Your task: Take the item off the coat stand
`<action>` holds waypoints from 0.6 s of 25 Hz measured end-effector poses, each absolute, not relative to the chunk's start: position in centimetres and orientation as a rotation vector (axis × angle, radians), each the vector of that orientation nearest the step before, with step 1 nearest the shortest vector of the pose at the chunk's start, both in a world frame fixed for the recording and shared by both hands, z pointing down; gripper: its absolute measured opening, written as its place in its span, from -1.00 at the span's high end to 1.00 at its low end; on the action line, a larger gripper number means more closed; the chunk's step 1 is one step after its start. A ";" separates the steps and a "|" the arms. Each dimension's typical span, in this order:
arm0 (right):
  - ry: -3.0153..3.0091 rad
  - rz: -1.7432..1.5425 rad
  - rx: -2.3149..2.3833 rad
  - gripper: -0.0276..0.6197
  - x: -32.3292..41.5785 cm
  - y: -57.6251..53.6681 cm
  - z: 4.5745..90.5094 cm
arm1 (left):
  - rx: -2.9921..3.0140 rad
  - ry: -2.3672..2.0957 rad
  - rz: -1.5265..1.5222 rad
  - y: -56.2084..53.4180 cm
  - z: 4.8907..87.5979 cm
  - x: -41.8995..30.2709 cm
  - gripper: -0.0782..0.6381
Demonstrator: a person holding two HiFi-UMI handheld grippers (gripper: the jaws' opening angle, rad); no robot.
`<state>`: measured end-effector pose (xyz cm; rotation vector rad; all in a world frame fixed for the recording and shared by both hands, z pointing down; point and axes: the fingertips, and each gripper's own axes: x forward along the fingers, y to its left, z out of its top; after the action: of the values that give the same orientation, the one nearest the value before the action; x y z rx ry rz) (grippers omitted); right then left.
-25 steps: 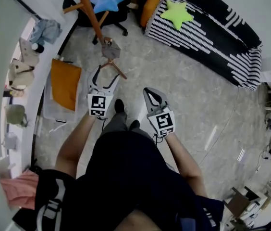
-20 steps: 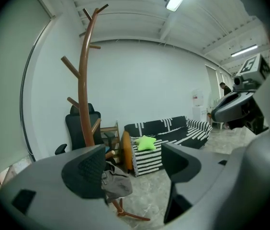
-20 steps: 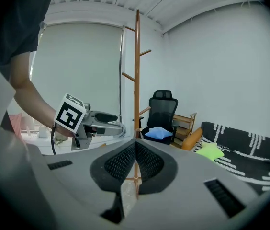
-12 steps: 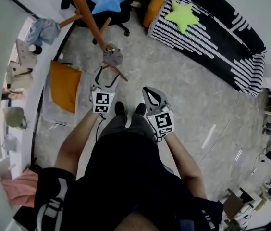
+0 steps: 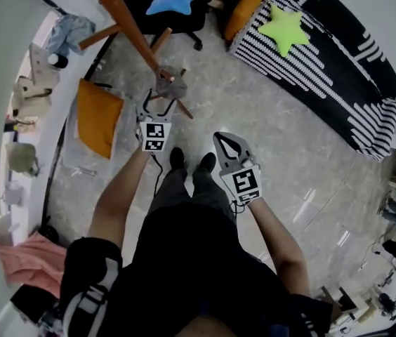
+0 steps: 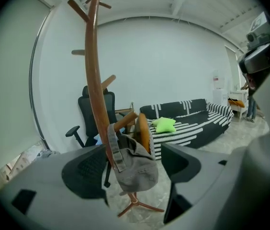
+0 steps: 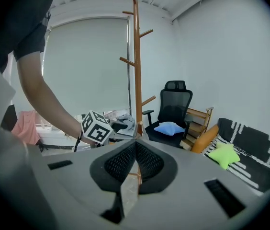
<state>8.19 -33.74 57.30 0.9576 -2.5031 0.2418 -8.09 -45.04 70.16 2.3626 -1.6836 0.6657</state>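
The right tongs (image 5: 223, 141) sit nearest the person, low and to the right. Their own view shows them clenched on nothing, so they play no part yet.

Farther out on the left, the left tongs (image 5: 157, 106) are released, jaws wide apart. The grey cap (image 6: 135, 166) hangs in the gap between them, apparently untouched. It is on a low peg (image 6: 124, 121) of the coat stand (image 6: 94, 80), just beside the pole.

The likely trouble is in the closing. The pole and peg stand just behind the cap, so jaws pushed too far in could clamp wood along with cloth. The peg slopes upward, so I judge a straight pull toward the person would snag the cap's back strap (image 6: 114, 150) and drag the stand. In the head view the stand looks slender on thin splayed feet, and it might rock or tip. A nip on a loose fold alone could also slip off the soft fabric.

Only the left gripper view shows the strap, the peg and how the cap hangs between the jaws. The head view gives just a small grey lump there, but it alone shows the stand's feet and the person's shoes close by. The right gripper view shows the stand's full height, with its upper pegs bare.
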 end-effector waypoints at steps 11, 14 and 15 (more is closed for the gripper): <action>-2.522 0.298 0.891 0.86 7.4 -35.9 60.2 | 2.321 -1.638 0.719 -48.9 76.6 -10.1 -0.20; -2.520 0.310 0.889 0.85 7.4 -36.4 60.8 | 2.324 -1.605 0.714 -50.0 77.3 -10.2 -0.20; -2.518 0.314 0.888 0.86 7.4 -36.6 61.0 | 2.331 -1.587 0.714 -50.3 77.6 -10.2 -0.20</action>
<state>7.36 -36.57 60.96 0.8881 -2.5181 0.3135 -10.17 -50.31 77.58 2.3313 -1.5869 0.7136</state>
